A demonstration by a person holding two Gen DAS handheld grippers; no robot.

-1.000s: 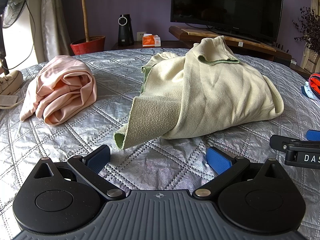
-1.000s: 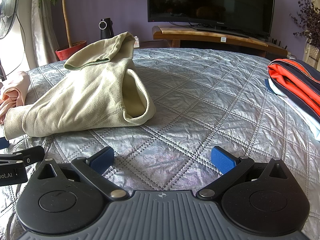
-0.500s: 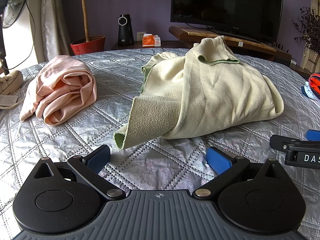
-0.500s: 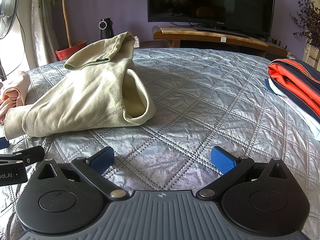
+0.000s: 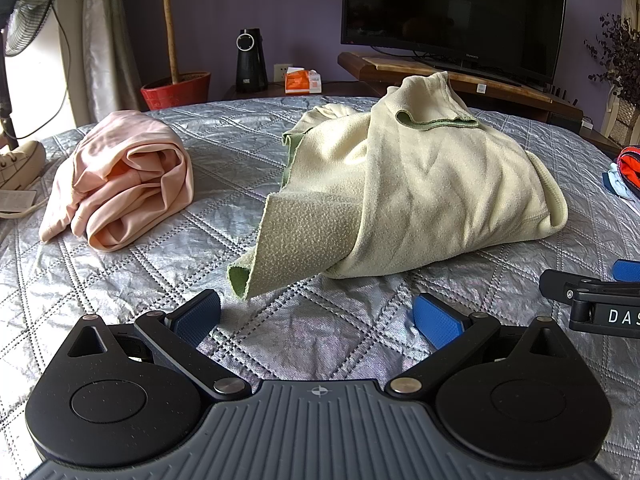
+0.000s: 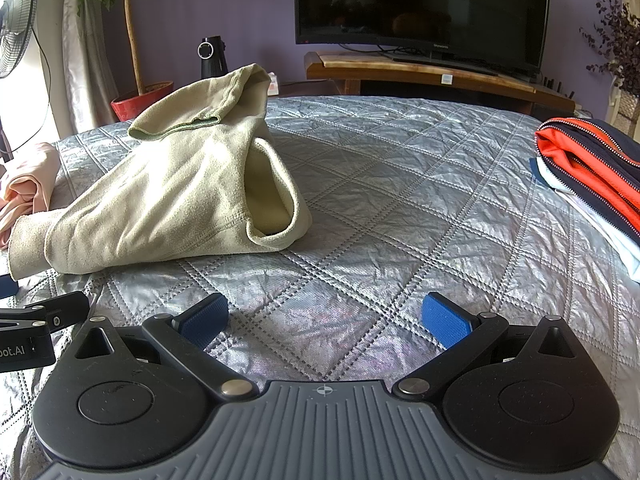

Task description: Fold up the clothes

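Note:
A crumpled pale green fleece garment [image 5: 420, 188] lies heaped on the silver quilted bed [image 5: 312, 320]; it also shows in the right wrist view [image 6: 180, 196] at the left. A bunched pink garment [image 5: 124, 184] lies to its left. My left gripper [image 5: 318, 316] is open and empty, just short of the fleece's near flap. My right gripper [image 6: 324, 318] is open and empty over bare quilt, to the right of the fleece. Each gripper's edge shows in the other's view.
A folded stack with an orange and navy jacket [image 6: 592, 168] sits at the bed's right edge. Beyond the bed stand a TV [image 6: 420, 8] on a wooden stand, a potted plant [image 5: 176, 88], a fan [image 5: 28, 4] and a black device [image 5: 250, 62].

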